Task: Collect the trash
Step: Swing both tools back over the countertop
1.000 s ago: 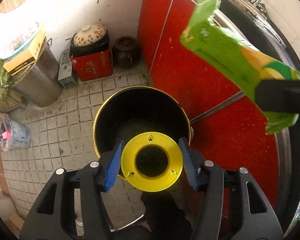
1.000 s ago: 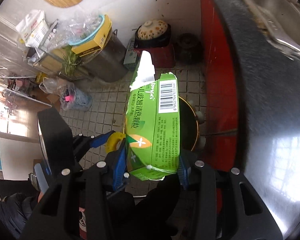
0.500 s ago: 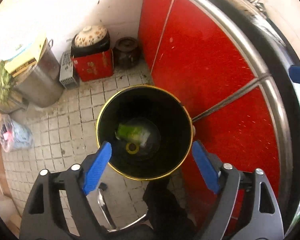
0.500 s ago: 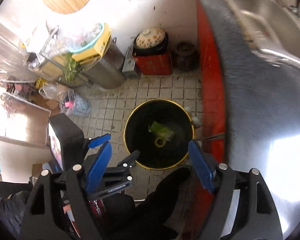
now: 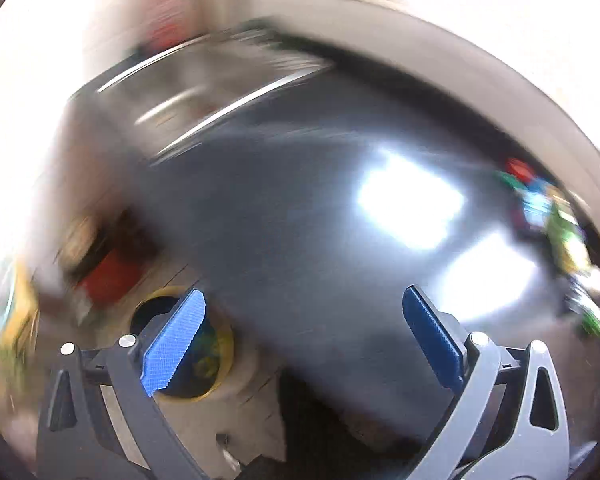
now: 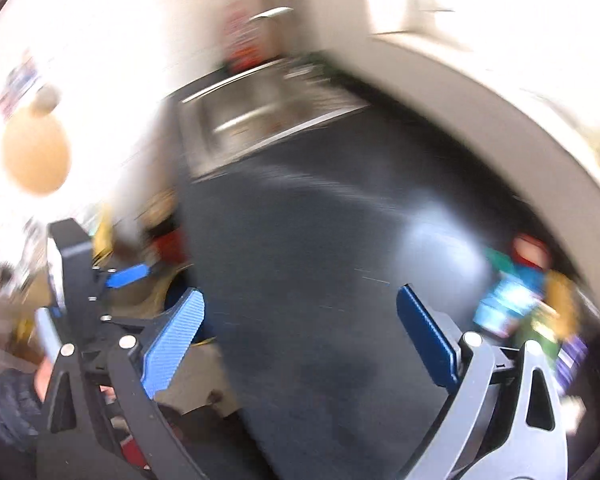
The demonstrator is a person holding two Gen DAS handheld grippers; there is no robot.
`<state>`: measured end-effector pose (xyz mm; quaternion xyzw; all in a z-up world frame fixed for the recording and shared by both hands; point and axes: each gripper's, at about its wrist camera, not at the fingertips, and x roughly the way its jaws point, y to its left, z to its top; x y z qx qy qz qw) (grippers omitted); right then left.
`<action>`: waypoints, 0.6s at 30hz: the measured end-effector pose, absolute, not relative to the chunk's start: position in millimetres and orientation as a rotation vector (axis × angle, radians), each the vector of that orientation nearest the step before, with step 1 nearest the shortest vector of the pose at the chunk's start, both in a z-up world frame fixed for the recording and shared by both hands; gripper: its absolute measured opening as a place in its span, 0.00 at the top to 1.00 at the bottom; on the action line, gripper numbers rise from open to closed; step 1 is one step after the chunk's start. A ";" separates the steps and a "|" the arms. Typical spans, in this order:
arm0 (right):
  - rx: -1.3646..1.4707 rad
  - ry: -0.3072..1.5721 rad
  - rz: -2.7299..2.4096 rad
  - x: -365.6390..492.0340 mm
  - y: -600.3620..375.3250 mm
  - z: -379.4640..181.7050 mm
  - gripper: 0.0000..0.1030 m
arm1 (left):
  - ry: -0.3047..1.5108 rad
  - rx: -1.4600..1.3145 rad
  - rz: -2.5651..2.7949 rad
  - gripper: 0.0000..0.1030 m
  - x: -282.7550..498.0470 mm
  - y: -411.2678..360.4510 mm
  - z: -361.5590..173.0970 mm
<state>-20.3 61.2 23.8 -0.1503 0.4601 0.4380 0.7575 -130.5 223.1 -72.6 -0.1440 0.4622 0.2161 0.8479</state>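
Note:
Both views are motion-blurred. My left gripper (image 5: 304,336) is open and empty above the dark countertop (image 5: 320,240). The yellow-rimmed black bin (image 5: 196,360) stands on the floor at lower left, behind my left finger, with green and yellow trash blurred inside. My right gripper (image 6: 300,336) is open and empty over the same countertop (image 6: 320,260). A blurred pile of colourful packets (image 6: 520,304) lies on the counter at the right; it also shows in the left wrist view (image 5: 552,220). The left gripper (image 6: 128,274) shows at the left of the right wrist view.
A steel sink (image 6: 260,108) is set in the counter at the back, with a tap (image 6: 272,14) behind it. The sink also shows in the left wrist view (image 5: 188,88). A red box (image 5: 112,276) stands on the floor by the bin.
Both grippers opened and dropped the yellow ring and green carton into the bin. Both then swung up and right from the bin to the countertop.

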 end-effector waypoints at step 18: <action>0.084 0.996 0.220 19.8 -274.3 21.1 0.09 | 1.021 0.049 -0.109 0.07 28.7 -8.1 -37.6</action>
